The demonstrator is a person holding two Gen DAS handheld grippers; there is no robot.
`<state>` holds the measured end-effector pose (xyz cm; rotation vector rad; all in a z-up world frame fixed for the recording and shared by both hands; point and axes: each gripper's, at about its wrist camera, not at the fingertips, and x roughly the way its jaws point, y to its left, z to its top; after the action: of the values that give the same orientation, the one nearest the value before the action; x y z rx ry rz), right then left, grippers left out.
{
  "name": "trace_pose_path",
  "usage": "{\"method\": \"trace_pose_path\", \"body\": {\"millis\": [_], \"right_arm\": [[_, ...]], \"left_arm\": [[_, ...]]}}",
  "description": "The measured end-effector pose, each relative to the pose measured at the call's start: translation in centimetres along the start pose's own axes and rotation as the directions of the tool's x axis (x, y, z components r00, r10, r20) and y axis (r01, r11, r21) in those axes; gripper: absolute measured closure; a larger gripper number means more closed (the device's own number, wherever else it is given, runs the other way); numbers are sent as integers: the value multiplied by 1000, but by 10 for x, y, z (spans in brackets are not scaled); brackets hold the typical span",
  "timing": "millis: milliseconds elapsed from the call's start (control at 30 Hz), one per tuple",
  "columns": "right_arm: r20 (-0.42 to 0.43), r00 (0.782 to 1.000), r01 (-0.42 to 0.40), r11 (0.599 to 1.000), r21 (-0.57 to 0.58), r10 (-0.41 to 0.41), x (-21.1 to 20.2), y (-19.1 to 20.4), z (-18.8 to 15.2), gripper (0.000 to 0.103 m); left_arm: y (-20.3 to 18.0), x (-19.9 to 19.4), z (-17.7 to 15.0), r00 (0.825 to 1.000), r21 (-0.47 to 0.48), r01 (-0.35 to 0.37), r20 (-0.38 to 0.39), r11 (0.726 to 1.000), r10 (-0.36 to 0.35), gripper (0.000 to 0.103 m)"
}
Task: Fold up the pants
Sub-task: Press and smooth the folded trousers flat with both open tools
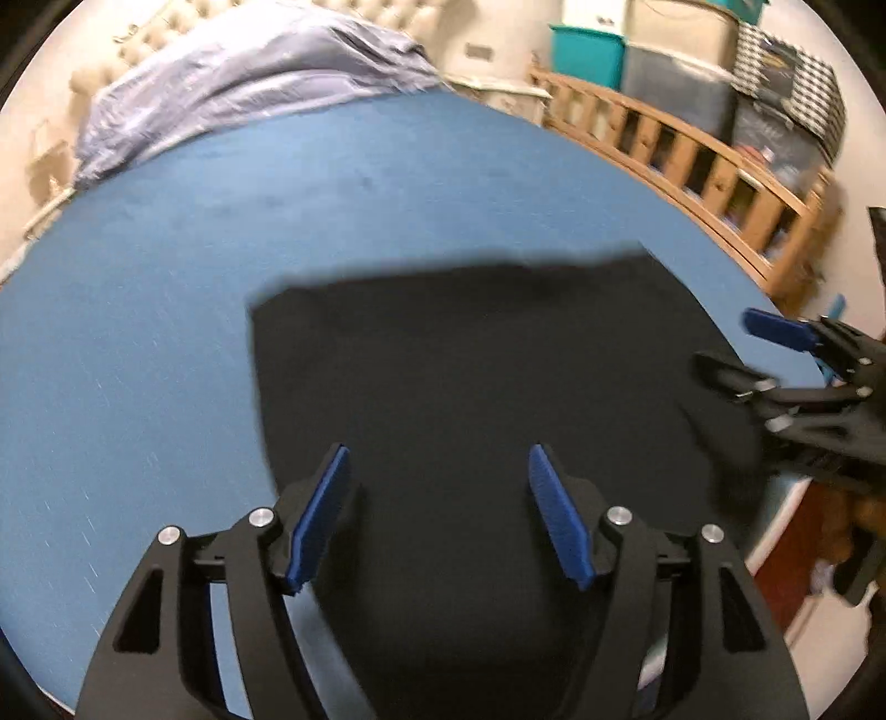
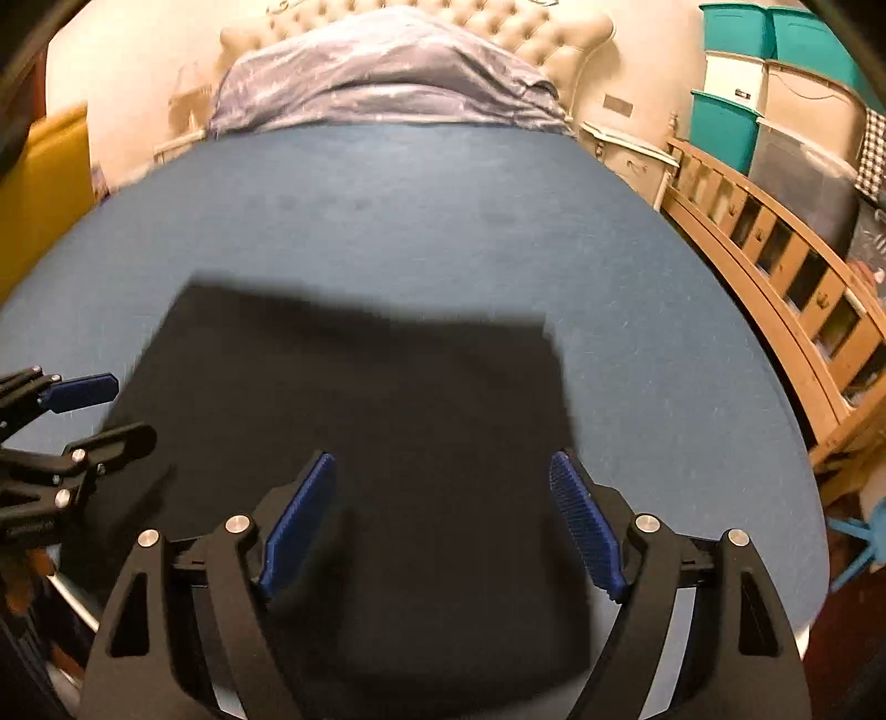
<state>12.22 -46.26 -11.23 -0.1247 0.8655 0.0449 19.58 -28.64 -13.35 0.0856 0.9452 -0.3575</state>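
Left gripper (image 1: pixel 437 515) spread wide, empty, above the pants (image 1: pixel 470 399). Pants lie flat as a dark rectangle on the blue bed (image 1: pixel 166 277), near its front edge. Right gripper (image 2: pixel 443 520) also spread, empty. Risk: pinching only the top layer, so the fold skews or bunches.

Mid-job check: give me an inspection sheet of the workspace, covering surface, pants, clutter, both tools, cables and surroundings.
Surface: blue bed sheet, flat.
Job's things: black pants lying flat in a rectangle near the bed's front edge.
Clutter: crumpled grey blanket at the headboard end.
Grippers: left tool open above the pants, holding nothing; right tool open above the pants, holding nothing.
Cables: nothing seen.
Surroundings: tufted headboard, wooden rail, stacked storage bins.
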Motion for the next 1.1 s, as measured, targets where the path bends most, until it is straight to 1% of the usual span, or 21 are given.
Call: {"method": "trace_pose_path", "body": {"millis": [33, 67, 100, 133, 167, 200, 233, 333, 433, 500, 600, 667, 767, 833, 1000, 1033, 1100], "right_arm": [[-15, 1000, 9, 1000, 4, -9, 2, 1, -7, 25], [-48, 999, 26, 1000, 4, -26, 8, 3, -20, 25], [-57, 998, 31, 999, 5, -31, 13, 2, -28, 24], [-22, 999, 28, 999, 27, -28, 10, 1, -34, 24], [-16, 999, 30, 998, 47, -30, 4, -2, -39, 24], [-20, 999, 42, 998, 55, -41, -5, -3, -46, 23], [-23, 998, 56, 997, 57, -55, -5, 0, -44, 22], [-46, 995, 93, 994, 58, -90, -12, 0, -51, 16], [-66, 995, 81, 992, 92, -75, -11, -4, -58, 15], [-84, 993, 85, 991, 104, -77, -14, -6, -60, 15], [-90, 992, 103, 988, 112, -93, -24, -2, -62, 15], [-76, 991, 114, 988, 109, -106, -29, -5, -55, 15], [-59, 993, 107, 988, 109, -101, -29, -8, -38, 15], [-51, 994, 106, 990, 97, -101, -22, -10, -22, 15], [-74, 993, 92, 995, 25, -90, 11, -9, 17, 15], [-83, 993, 86, 996, 15, -85, 19, -10, 23, 15], [-120, 990, 79, 997, -3, -78, 40, -13, 34, 15]], "left_arm": [[-9, 1, -13, 999, 14, 14, -30, 1000, -14, 36], [-19, 1, -26, 999, 37, 8, -47, 999, -7, 35], [-25, -3, -36, 999, 52, -14, -42, 999, 16, 31], [-31, -7, -46, 998, 66, -44, -30, 997, 47, 30], [-32, -10, -50, 998, 60, -46, -31, 997, 48, 29], [-30, -10, -53, 998, 50, -45, -33, 998, 46, 29], [-30, -13, -55, 998, 40, -42, -35, 998, 44, 29], [-32, -17, -57, 998, 48, -39, -41, 998, 41, 29], [-24, -23, -57, 999, 31, -25, -48, 999, 27, 27], [-20, -30, -59, 999, 29, -19, -35, 999, 20, 27], [-17, -32, -49, 1000, 27, -2, -14, 1000, 3, 27], [-12, -28, -33, 1000, 29, -13, -4, 999, 13, 27], [-3, -19, -11, 999, 17, -26, 19, 999, 26, 27], [5, -4, 7, 1000, -2, -29, 6, 1000, 29, 24], [25, 42, 40, 995, -27, -51, -83, 998, 49, 23], [30, 49, 46, 994, -38, -56, -91, 998, 52, 21], [39, 59, 58, 992, -44, -72, -104, 996, 67, 12]]}}
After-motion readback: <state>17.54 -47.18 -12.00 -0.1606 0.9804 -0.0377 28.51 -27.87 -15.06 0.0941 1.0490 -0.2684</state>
